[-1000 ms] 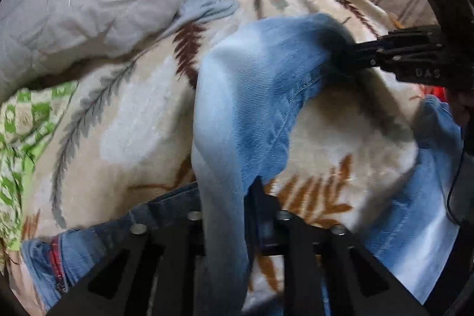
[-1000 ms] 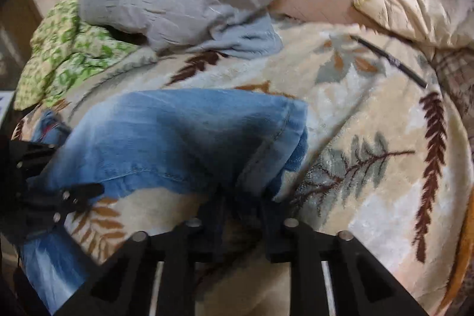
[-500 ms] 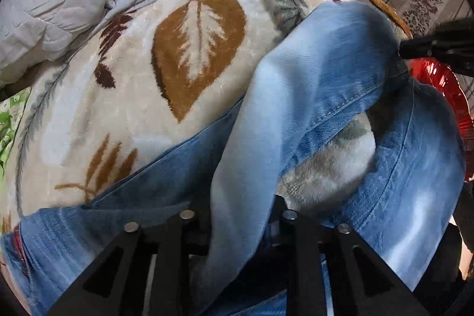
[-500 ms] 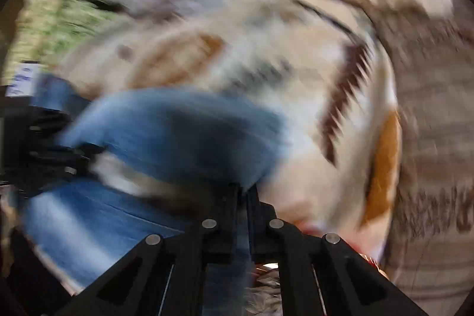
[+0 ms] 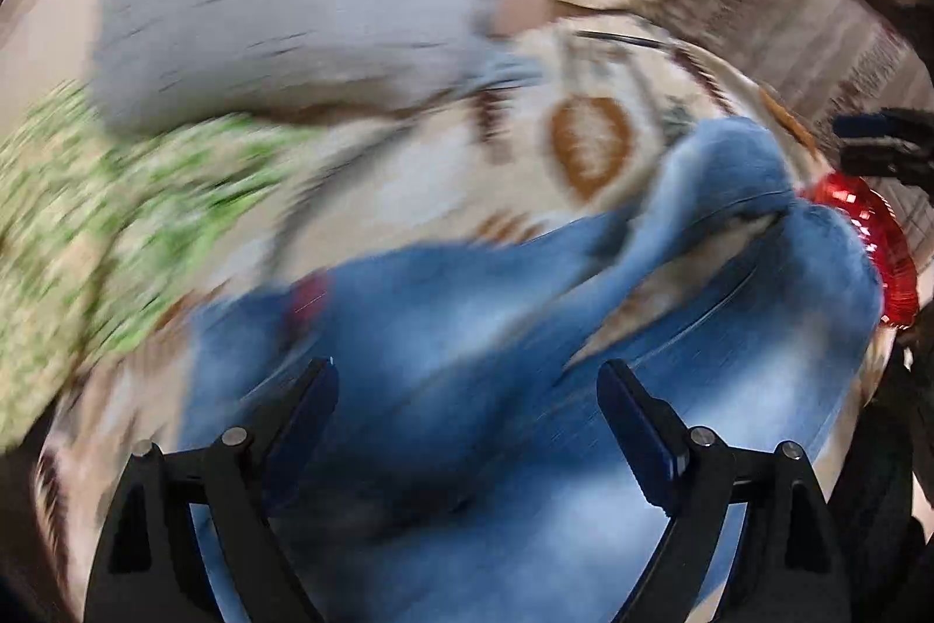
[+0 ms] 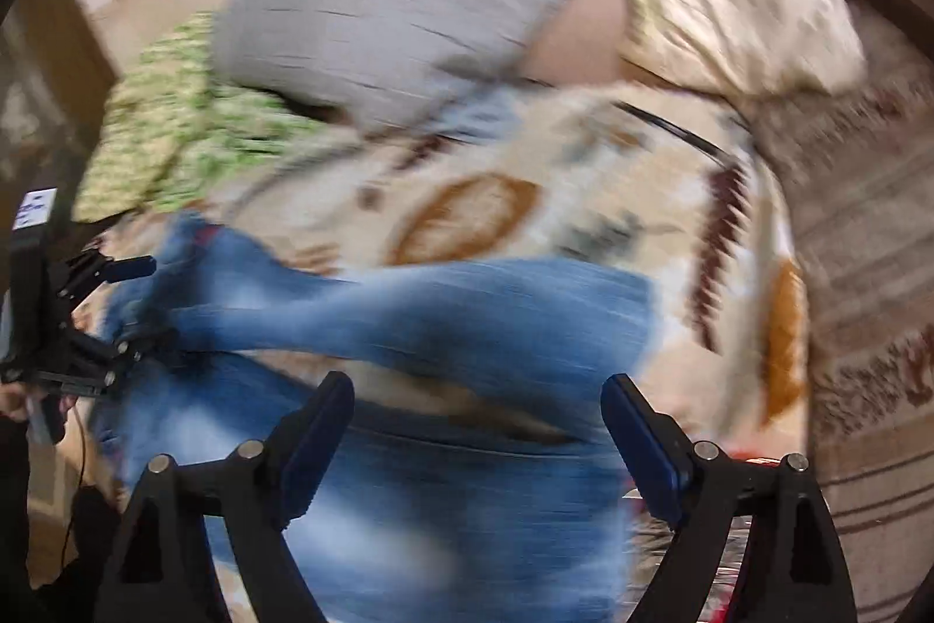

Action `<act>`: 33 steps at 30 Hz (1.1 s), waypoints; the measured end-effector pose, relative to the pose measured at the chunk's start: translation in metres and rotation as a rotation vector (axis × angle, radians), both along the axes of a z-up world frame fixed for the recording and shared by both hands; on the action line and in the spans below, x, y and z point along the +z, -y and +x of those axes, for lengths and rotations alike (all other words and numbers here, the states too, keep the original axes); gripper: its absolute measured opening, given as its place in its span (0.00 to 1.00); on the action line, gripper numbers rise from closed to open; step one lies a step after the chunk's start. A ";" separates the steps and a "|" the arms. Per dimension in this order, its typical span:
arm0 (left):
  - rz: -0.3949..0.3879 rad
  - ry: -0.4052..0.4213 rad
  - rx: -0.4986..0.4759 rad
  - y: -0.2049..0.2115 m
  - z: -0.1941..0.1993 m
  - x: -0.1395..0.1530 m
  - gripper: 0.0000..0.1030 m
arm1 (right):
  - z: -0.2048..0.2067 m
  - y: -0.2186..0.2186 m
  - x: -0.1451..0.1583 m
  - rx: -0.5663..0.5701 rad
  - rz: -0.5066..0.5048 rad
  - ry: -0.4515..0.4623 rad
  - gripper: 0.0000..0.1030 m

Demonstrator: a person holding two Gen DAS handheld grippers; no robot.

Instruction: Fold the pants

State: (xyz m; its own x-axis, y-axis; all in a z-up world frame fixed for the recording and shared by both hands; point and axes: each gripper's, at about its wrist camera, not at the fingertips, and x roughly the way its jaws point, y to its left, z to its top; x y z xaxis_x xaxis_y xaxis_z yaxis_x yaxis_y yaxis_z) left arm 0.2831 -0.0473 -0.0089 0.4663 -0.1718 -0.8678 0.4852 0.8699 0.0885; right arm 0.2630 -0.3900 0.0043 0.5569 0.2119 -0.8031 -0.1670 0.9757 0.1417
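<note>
Both views are blurred. In the left wrist view, a green patterned cloth (image 5: 117,214) fills the left edge, with a grey pillow (image 5: 303,10) above it in the upper left. The blue jeans (image 5: 467,331) lie across the lower middle on a cream blanket with leaf prints (image 5: 589,144), one leg folded over and reaching toward the right. The left claw (image 5: 467,389) has just been opening: its jaws stand wide apart above the denim, with nothing pinched between them. At the right edge sits a red shiny thing (image 5: 875,237), touching the jeans' edge, and the right claw's dark tips show above it.

In the right wrist view, the left claw (image 6: 134,296) shows at the left edge beside the jeans (image 6: 467,319), which stretch across the middle and lower frame. The right claw (image 6: 476,401) has also just been opening, spread wide, gripping nothing. A beige pillow (image 6: 729,10) lies upper right.
</note>
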 end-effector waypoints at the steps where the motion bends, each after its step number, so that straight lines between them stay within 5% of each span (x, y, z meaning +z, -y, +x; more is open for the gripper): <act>1: -0.001 0.006 0.034 -0.021 -0.005 0.004 0.88 | -0.003 -0.014 0.001 0.032 0.003 0.008 0.86; 7: 0.005 -0.004 0.259 -0.158 -0.055 0.023 0.88 | -0.007 -0.133 0.000 0.266 0.000 0.054 0.86; 11: 0.028 -0.044 0.307 -0.203 -0.089 0.009 0.88 | 0.008 -0.202 -0.008 0.356 0.013 0.055 0.86; 21: -0.032 -0.138 0.371 -0.211 -0.108 -0.080 0.88 | 0.077 -0.315 -0.025 0.376 -0.027 0.036 0.86; 26: -0.188 -0.170 0.417 -0.232 -0.095 -0.097 0.88 | 0.136 -0.375 -0.043 0.353 -0.100 0.021 0.86; 30: -0.142 -0.143 0.400 -0.224 -0.083 -0.100 0.87 | 0.173 -0.404 -0.071 0.340 -0.192 0.002 0.86; 32: -0.089 -0.134 0.366 -0.213 -0.081 -0.101 0.72 | 0.191 -0.408 -0.098 0.350 -0.196 -0.097 0.80; 33: -0.099 -0.131 0.347 -0.211 -0.080 -0.101 0.60 | 0.195 -0.409 -0.108 0.365 -0.185 -0.145 0.65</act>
State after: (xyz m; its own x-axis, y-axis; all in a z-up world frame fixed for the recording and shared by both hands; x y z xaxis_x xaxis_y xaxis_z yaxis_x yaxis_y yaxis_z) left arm 0.2030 0.1634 -0.1098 0.3974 -0.1087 -0.9112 0.1616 0.9857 -0.0471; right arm 0.4581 0.0185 -0.1034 0.3506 0.2192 -0.9105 -0.4966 0.8678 0.0177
